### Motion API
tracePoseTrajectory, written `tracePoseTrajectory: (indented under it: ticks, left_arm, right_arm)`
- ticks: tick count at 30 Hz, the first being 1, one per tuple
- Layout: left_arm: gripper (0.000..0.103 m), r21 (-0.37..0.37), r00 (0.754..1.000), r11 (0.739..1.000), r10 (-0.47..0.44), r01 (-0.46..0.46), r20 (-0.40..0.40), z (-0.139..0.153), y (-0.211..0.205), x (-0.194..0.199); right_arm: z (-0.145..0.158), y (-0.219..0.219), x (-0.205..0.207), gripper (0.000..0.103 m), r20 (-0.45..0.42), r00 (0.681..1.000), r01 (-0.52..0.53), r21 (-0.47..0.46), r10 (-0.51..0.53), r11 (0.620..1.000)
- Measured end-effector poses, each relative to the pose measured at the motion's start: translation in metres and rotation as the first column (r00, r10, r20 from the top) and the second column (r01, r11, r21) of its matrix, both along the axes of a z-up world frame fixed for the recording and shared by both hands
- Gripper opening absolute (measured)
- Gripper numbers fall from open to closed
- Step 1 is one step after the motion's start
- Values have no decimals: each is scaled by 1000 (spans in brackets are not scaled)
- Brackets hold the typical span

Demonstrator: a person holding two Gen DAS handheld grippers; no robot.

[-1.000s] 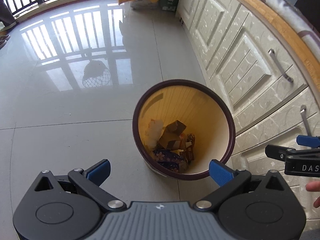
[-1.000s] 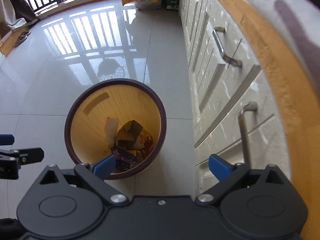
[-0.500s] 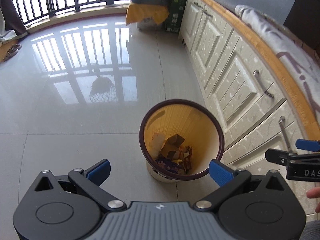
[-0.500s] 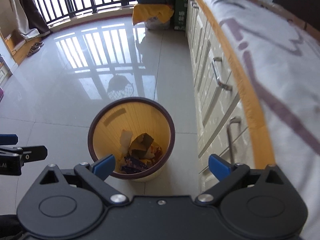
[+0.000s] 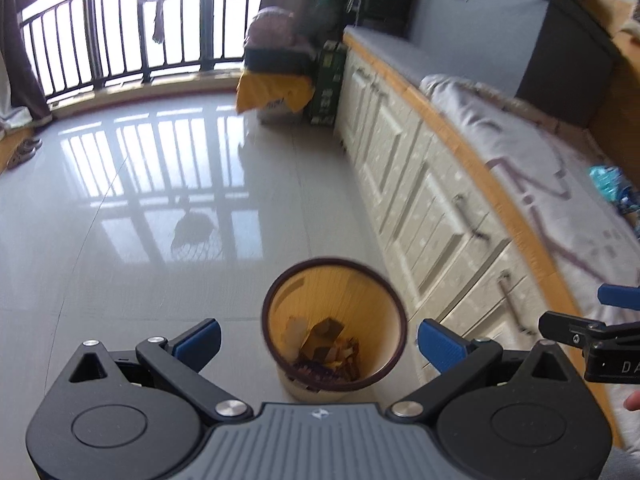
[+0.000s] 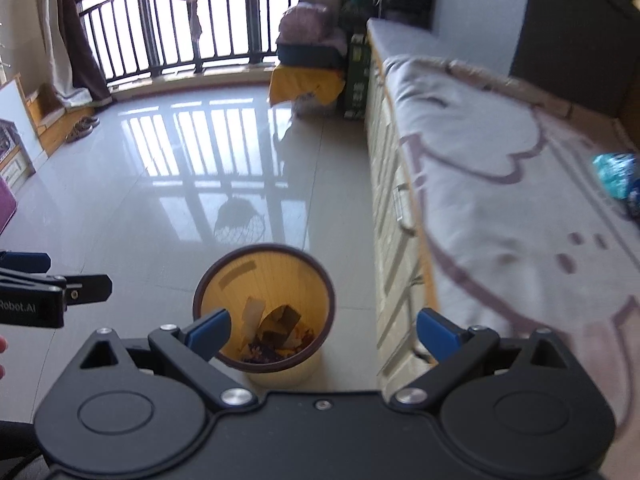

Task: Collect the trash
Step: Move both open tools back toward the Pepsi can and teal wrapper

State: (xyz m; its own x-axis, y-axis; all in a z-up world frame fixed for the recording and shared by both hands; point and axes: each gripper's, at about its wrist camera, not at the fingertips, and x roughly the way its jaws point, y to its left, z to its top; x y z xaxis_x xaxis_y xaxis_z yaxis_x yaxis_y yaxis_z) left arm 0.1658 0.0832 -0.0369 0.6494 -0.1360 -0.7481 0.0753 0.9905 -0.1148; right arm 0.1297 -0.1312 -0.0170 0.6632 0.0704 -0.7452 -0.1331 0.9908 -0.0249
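Two grippers in my views, left gripper (image 5: 318,342) and right gripper (image 6: 322,330), both spread wide, holding nothing. One yellow trash bin (image 5: 376,322) stands on the tile floor (image 5: 132,248) beside the cabinets (image 5: 420,184), scraps inside. One teal wrapper (image 6: 614,174) lies on the bedding (image 6: 500,208).

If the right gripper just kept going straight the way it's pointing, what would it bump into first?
Most likely the trash bin: the open right gripper aims down at the bin's right rim, with nothing visibly between. It might instead pass just beside the bin and meet the tiled floor; depth is unclear.
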Motion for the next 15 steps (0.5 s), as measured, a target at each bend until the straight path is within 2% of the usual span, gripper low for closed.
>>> tracePoseTrajectory:
  ticks: [8,15]
  left_arm:
    - [103,-22,993,996,-79,81,87,31,-38,-13]
    - [103,-23,977,987,-152,158,148,44,-85,-20]
  right_arm:
    - [26,-39,-30,100,88,993,73,-13,-72,997]
    - [34,-88,-50,101,153,976,162,-41,-154,986]
